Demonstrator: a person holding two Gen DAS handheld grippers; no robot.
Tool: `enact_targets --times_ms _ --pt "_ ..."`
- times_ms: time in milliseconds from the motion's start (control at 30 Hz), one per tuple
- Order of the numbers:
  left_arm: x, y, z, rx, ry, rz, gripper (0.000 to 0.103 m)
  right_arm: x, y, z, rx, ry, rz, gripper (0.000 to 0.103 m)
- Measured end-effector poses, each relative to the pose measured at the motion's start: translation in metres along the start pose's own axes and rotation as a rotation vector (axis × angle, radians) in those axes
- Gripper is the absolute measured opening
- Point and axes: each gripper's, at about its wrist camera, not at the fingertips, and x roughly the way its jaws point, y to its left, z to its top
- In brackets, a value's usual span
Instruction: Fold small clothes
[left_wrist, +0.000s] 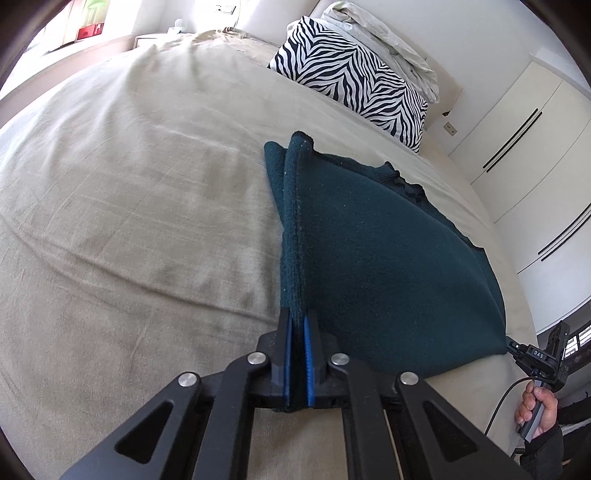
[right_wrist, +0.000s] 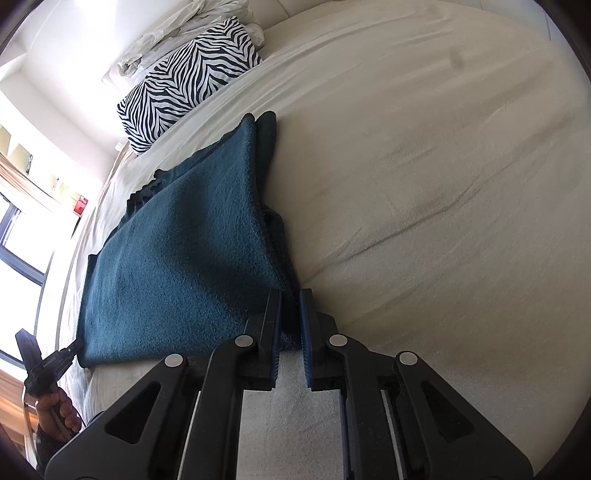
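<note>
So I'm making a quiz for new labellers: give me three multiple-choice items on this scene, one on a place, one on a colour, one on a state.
1. Where does the zebra pillow lie?
A. at the bed's far end, beyond the cloth
B. on the cloth
C. on the floor

2. What colour is the cloth?
A. red
B. dark teal
C. yellow

3. How does the left claw stand?
A. wide open over bare sheet
B. out of view
C. shut on the cloth's edge

Key: 1 A, it sits past the cloth by the white bedding; 2 B, both views show teal; 3 C, its blue pads pinch the cloth's near corner.
</note>
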Motion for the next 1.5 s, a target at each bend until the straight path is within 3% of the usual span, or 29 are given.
enact_targets --times_ms 167,367,433,500,600,733,833,967,1033,1133,1200,1267,1300,1500 --pt "-0.001 0.014 -0.011 -0.073 0.012 -0.017 0.006 0.002 0.007 0.0 -0.035 -0.003 -0.035 0.008" --pt "0.005 0.019 -0.006 -0.099 0.034 -0.063 0.008 0.003 -0.002 0.001 0.014 0.01 0.008 0.009" --pt "0.0 0.019 -0.004 -0.106 0.036 -0.035 0.032 0.002 -0.005 0.001 0.041 0.015 0.02 0.009" --pt "-0.012 0.015 0.001 -0.108 0.001 0.006 0.042 -0.005 -0.008 0.003 0.069 0.005 0.012 0.009" --pt "-0.031 -0.008 0.016 -0.023 -0.076 0.037 0.042 -0.027 -0.005 0.01 0.087 -0.065 -0.046 0.009" --pt "-0.02 -0.058 0.041 0.138 -0.12 0.022 0.056 -0.042 0.023 0.037 0.08 -0.138 0.082 0.009" --pt "0.01 -0.092 0.063 0.241 -0.145 0.003 0.056 -0.019 0.065 0.062 0.022 -0.098 0.17 0.009" --pt "0.055 -0.12 0.092 0.345 -0.151 0.051 0.056 0.034 0.121 0.092 -0.036 -0.035 0.246 0.009" --pt "0.075 -0.117 0.1 0.349 -0.14 0.077 0.056 0.068 0.144 0.104 -0.016 0.01 0.294 0.009" --pt "0.101 -0.09 0.108 0.306 -0.107 0.137 0.056 0.117 0.162 0.115 -0.025 0.067 0.286 0.009" --pt "0.115 -0.057 0.108 0.215 -0.063 0.138 0.056 0.143 0.148 0.121 0.02 0.083 0.254 0.009" --pt "0.108 -0.034 0.106 0.146 -0.1 0.013 0.056 0.154 0.114 0.131 0.145 0.055 0.354 0.009" --pt "0.107 -0.029 0.107 0.126 -0.096 -0.014 0.056 0.153 0.092 0.137 0.218 0.023 0.366 0.009" --pt "0.113 -0.027 0.11 0.113 -0.101 -0.043 0.056 0.126 -0.019 0.151 0.504 -0.164 0.354 0.001"
